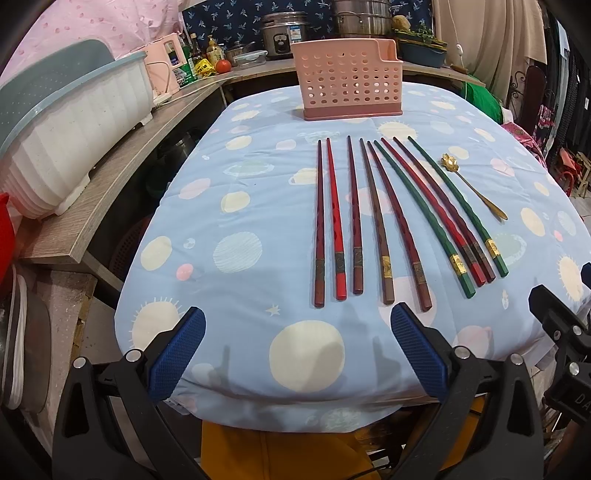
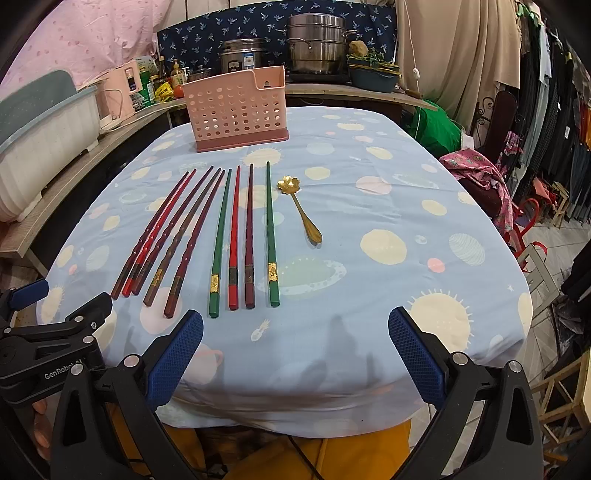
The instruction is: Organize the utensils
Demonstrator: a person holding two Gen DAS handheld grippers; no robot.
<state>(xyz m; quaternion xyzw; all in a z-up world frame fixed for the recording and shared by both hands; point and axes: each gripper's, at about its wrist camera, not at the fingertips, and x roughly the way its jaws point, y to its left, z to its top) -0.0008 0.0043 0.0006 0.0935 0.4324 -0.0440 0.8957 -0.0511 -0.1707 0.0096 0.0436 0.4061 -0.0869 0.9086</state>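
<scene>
Hovering wide open and empty, both hand-held grippers (image 1: 297,345) (image 2: 295,347) face seemingly nine chopsticks (image 2: 218,243), unsorted; next, pinching one for the basket (image 2: 238,110).

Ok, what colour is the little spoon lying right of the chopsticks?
Gold; the spoon has a flower-shaped bowl, clearest in the right wrist view.

A cluttered kitchen corner surrounds your table.

You face a table under a pale blue cloth (image 2: 388,229) printed with suns and planets. To your left a wooden counter (image 1: 122,147) carries a white dish rack (image 1: 74,147); behind, a rice cooker (image 2: 242,53) and steel steamer pot (image 2: 317,44) stand against dark blue patterned fabric (image 2: 221,27). Beige curtains (image 2: 461,48) and hanging clothes (image 2: 561,122) fill your right.
</scene>
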